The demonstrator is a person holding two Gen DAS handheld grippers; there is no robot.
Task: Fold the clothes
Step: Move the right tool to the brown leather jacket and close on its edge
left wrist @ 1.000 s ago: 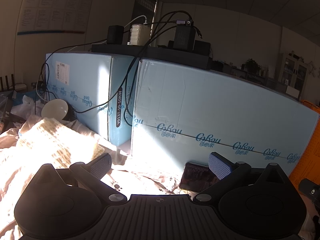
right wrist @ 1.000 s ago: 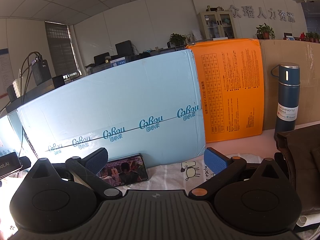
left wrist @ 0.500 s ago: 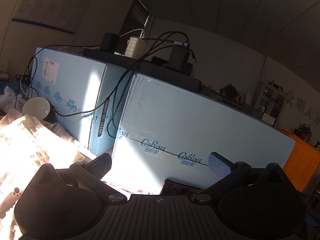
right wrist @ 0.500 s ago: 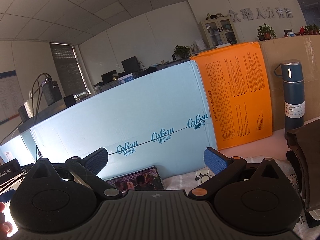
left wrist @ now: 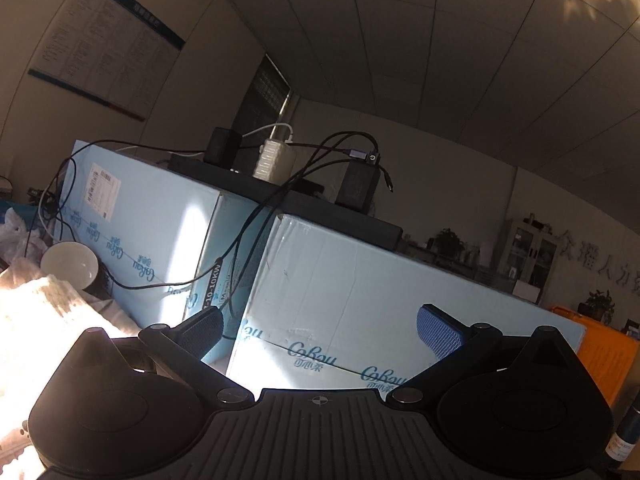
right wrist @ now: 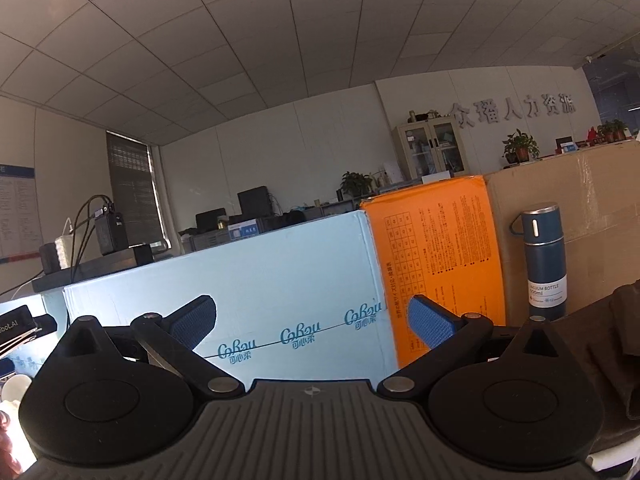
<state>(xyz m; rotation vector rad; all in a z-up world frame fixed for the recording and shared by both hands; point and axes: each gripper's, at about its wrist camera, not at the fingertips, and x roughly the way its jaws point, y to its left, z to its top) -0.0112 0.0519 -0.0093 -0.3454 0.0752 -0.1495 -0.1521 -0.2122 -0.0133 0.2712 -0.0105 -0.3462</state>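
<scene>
Tilted up since 1 s ago, phone out of sight. Left tool (left wrist: 318, 330) spread, empty; sunlit pale cloth (left wrist: 44, 320) only in left view. Right tool (right wrist: 310, 324) spread, empty; dark folded garment (right wrist: 600, 344), blue flask (right wrist: 545, 264) only in right view.

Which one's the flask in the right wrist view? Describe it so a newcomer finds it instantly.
Start at the row of big cartons: light blue box, then orange box, then plain brown carton. The flask stands upright in front of the brown carton, just right of the orange box. It is the only tall dark-blue cylinder, with a silver-rimmed cap and a white label.
</scene>
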